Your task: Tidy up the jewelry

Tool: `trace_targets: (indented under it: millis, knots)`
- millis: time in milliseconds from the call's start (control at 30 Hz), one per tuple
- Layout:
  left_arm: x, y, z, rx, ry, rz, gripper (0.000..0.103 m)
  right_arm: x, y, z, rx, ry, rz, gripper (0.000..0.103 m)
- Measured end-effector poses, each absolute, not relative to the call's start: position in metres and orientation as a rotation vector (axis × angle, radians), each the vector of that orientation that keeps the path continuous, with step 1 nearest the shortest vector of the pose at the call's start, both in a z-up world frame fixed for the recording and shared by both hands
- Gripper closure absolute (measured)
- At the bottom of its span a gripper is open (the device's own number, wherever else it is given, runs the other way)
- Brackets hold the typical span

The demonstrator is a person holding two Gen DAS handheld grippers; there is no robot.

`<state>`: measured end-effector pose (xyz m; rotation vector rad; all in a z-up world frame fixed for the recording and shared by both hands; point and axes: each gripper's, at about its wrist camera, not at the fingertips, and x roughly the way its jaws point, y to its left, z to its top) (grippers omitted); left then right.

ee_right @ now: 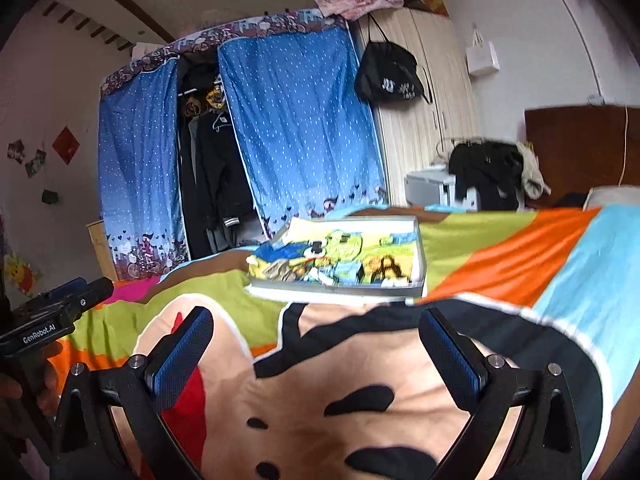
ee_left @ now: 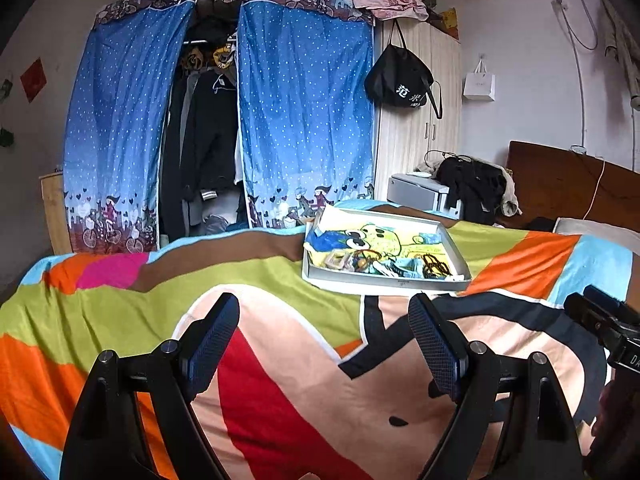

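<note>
A shallow grey tray (ee_left: 454, 246) (ee_right: 420, 248) lined with a cartoon cloth lies on the bed, a little beyond both grippers. Jewelry is heaped along its near edge: dark beaded strands (ee_left: 434, 266) (ee_right: 386, 268) at the right, pale pieces (ee_left: 340, 261) (ee_right: 280, 270) at the left. My left gripper (ee_left: 324, 320) hovers open over the bedspread, nothing between its blue pads. My right gripper (ee_right: 316, 328) is also open and empty, just short of the tray. Each gripper's body shows at the edge of the other's view.
The bed carries a bright cartoon blanket (ee_left: 160, 280) (ee_right: 520, 256). Behind it stand a blue curtained wardrobe (ee_left: 300, 120), a pale wooden cupboard (ee_left: 420, 120) with a black bag (ee_left: 400, 76), and a headboard (ee_left: 568, 184) with dark clothes piled nearby.
</note>
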<state>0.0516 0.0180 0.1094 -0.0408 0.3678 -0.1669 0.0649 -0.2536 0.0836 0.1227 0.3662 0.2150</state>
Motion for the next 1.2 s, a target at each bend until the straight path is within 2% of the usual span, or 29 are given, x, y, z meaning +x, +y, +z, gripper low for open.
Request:
trace_targets:
  millis: [433, 767, 1200]
  knots:
    - [0.032, 0.022, 0.068, -0.051, 0.395, -0.177, 0.021, 0.036, -0.235, 0.062, 0.031, 0.346, 0.140, 0.000]
    - [0.023, 0.032, 0.036, -0.102, 0.457, -0.175, 0.021, 0.038, -0.244, 0.036, 0.064, 0.368, 0.095, 0.000]
    - [0.028, 0.027, 0.021, -0.078, 0.481, -0.172, 0.021, 0.046, -0.245, 0.022, 0.063, 0.416, 0.070, 0.000]
